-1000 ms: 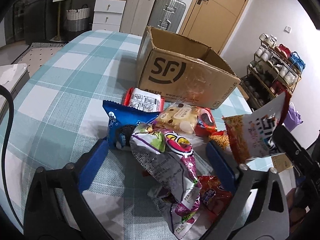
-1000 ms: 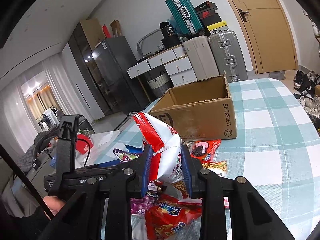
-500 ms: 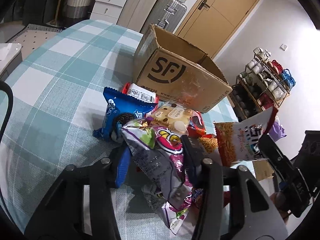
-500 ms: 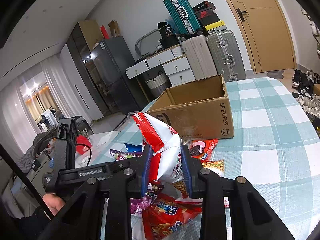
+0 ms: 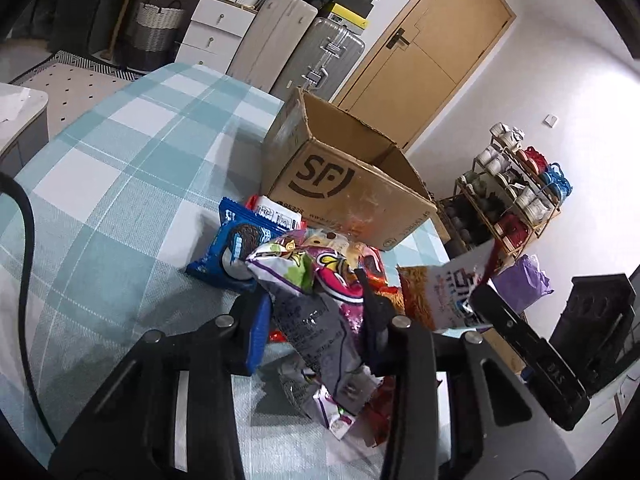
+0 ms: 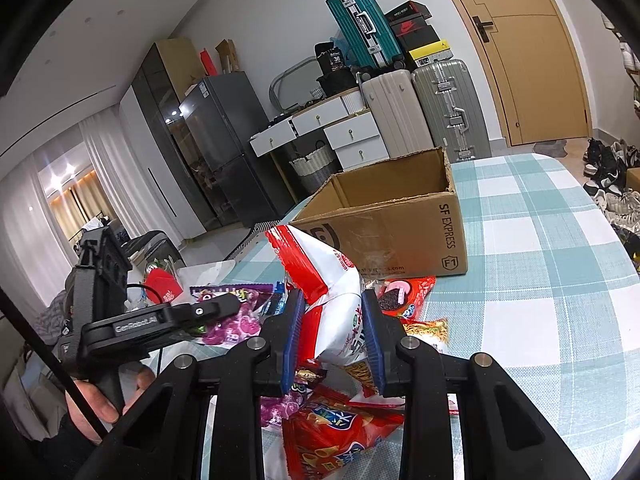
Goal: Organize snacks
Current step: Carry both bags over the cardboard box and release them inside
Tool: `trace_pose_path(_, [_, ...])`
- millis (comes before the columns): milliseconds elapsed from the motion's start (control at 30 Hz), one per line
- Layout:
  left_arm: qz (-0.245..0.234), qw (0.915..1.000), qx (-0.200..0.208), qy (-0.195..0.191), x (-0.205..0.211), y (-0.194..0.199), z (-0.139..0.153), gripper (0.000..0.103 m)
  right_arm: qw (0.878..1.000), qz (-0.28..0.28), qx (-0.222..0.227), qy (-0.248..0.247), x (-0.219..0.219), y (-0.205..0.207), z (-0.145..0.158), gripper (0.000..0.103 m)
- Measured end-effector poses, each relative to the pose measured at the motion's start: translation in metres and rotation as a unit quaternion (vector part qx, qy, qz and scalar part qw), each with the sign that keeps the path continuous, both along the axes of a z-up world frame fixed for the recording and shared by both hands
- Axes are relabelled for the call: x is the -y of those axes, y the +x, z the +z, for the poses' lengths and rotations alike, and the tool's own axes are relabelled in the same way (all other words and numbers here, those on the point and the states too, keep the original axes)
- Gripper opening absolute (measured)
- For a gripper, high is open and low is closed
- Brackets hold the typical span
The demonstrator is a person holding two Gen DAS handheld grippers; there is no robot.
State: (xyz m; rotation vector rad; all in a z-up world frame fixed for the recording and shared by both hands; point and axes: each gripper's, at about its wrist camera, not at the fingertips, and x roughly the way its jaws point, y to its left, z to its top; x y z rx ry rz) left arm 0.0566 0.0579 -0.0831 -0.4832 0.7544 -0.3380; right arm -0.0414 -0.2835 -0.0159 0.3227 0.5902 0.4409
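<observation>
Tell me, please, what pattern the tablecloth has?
Teal-and-white plaid tablecloth, clearest in the right wrist view.

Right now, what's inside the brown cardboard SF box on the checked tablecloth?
Only bare inner walls of the brown cardboard SF box show, with no snacks above the rim. Its floor is hidden by the near wall.

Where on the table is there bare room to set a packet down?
Bare cloth lies left of the cardboard box and blue cookie packet, and right of the box. Crowded: the snack pile directly before the box.
</observation>
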Motion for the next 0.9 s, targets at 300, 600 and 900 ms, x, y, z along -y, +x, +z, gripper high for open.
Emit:
trace_pose_path(300, [0.003,0.9986,0.031,0.044,0.007,-0.019,0.011,0.033,1.000,-0.001,0.006,0.002,-0.001,-0.001,0.003,0.029])
trace_pose_path(600, [0.005,0.9910,0.081,0.107,0.022,-0.035,0.029,0.033,0.999,0.010,0.013,0.030,0.002,-0.002,0.003,0.029])
trace_pose_path(900, [0.011,0.9930,0.085,0.081,0.007,-0.038,0.037,0.033,0.997,0.012,0.021,0.079,0.012,-0.003,0.007,0.029])
